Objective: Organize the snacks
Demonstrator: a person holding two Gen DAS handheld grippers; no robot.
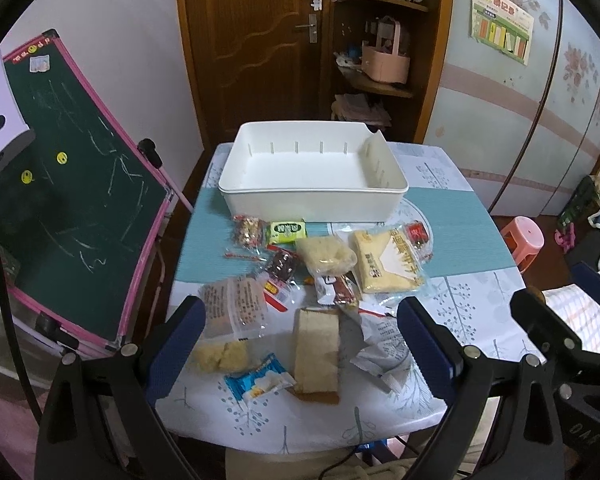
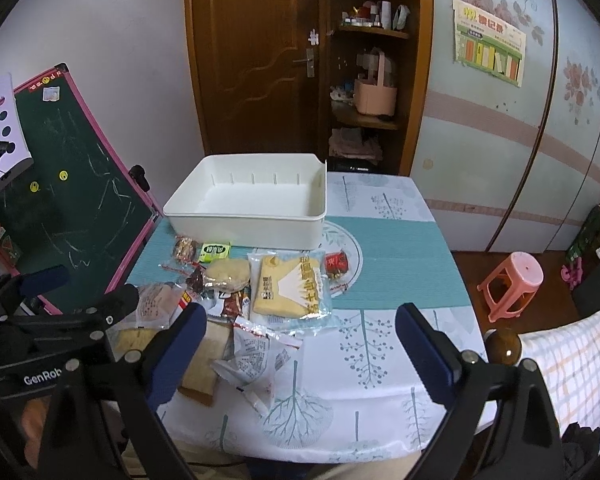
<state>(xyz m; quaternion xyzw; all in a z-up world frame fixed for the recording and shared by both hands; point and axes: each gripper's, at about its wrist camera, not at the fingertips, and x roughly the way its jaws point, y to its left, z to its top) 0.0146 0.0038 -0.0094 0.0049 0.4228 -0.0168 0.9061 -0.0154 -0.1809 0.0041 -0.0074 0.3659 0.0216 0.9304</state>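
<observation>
Left gripper (image 1: 302,344) and right gripper (image 2: 296,344) both stand wide, holding nothing. Wrapped snacks (image 1: 324,268) lie heaped just before the white bin (image 1: 312,194); overlapping wrappers hide several, and most labels are unreadable

poster (image 2: 490,40) print illegible, wrapper (image 2: 252,354) text blurred

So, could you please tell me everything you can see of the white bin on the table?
The white bin looks like matte plastic: rectangular, open-topped, with rounded corners and short vertical ribs along its inner walls. Nothing lies inside it. It stands upright at the far end of the table, partly on the teal runner, behind the snack packets; none visibly touches it.
</observation>
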